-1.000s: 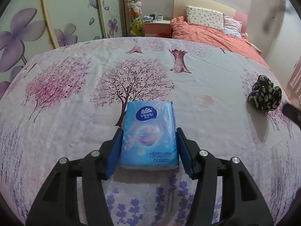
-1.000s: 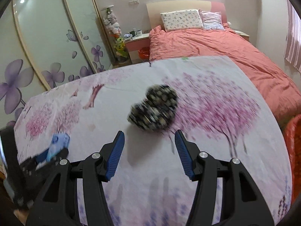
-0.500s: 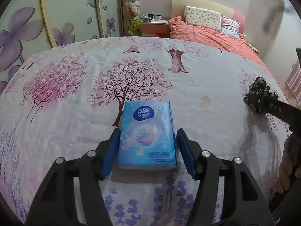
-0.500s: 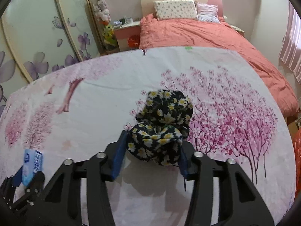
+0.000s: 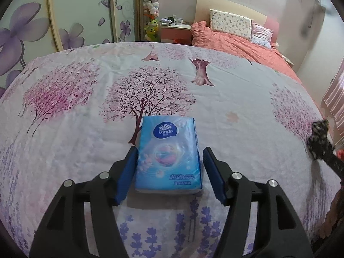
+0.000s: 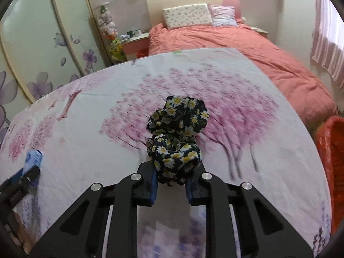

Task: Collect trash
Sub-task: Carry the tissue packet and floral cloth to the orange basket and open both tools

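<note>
Blue plastic tissue pack [image 5: 168,154] sits flat on the flowery bedsheet [image 5: 64,129], right between the fingers of the left gripper [image 5: 169,172], whose jaws have just been opening a bit. The left pad looks about touching the pack, but there's a visible gap on the right side, so I'd say it isn't gripped. Lift now and the slick wrapper probably just stays put or slides out.

Over on the right gripper [image 6: 171,188], the jaws have just been closing and now sit narrow, pinching the near end of the black daisy-print cloth wad [image 6: 177,133]. Most of it bulges out ahead of the tips. It's floppy, so it could unroll, drag on the sheet, or slip free before reaching the red bag [image 6: 331,150] off to its right.
</note>
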`<state>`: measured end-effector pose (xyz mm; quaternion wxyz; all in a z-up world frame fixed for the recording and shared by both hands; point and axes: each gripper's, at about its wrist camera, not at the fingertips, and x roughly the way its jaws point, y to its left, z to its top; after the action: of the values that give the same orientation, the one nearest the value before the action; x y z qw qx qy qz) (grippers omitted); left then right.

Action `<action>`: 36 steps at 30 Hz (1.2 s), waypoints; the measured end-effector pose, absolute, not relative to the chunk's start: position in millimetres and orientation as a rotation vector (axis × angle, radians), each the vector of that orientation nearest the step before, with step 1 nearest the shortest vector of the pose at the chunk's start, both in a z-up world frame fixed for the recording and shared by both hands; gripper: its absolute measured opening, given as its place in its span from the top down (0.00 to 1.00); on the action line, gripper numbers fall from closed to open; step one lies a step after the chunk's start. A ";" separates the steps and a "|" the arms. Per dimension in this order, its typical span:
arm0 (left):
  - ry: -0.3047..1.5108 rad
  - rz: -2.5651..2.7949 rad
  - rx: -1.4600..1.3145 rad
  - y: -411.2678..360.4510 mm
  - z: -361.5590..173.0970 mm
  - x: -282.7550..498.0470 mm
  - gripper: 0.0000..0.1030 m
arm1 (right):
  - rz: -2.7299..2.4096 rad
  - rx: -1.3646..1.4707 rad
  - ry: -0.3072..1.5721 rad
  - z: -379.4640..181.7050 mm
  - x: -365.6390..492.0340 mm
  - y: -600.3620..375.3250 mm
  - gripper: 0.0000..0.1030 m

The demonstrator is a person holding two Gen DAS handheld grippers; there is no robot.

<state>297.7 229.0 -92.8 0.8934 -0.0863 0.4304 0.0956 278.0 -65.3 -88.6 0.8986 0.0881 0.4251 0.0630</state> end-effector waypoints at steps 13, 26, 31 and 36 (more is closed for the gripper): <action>0.897 0.204 -0.169 228.3 -93.6 299.1 0.41 | 0.139 0.221 0.881 -90.4 279.4 -69.8 0.80; 0.907 0.222 -0.103 219.1 -92.3 298.1 0.51 | 0.177 0.212 0.881 -85.7 266.6 -77.8 0.86; 0.897 0.191 -0.115 214.8 -84.4 292.8 0.52 | 0.178 0.236 0.825 -64.5 246.5 -95.2 0.86; 0.853 0.143 -0.102 194.3 -63.7 279.6 0.52 | 0.175 0.260 0.767 -38.6 222.7 -114.3 0.86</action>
<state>279.6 194.3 -63.7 0.9066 -0.0495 0.4133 0.0693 222.7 -114.3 -38.6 0.9154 0.1265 0.3725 0.0849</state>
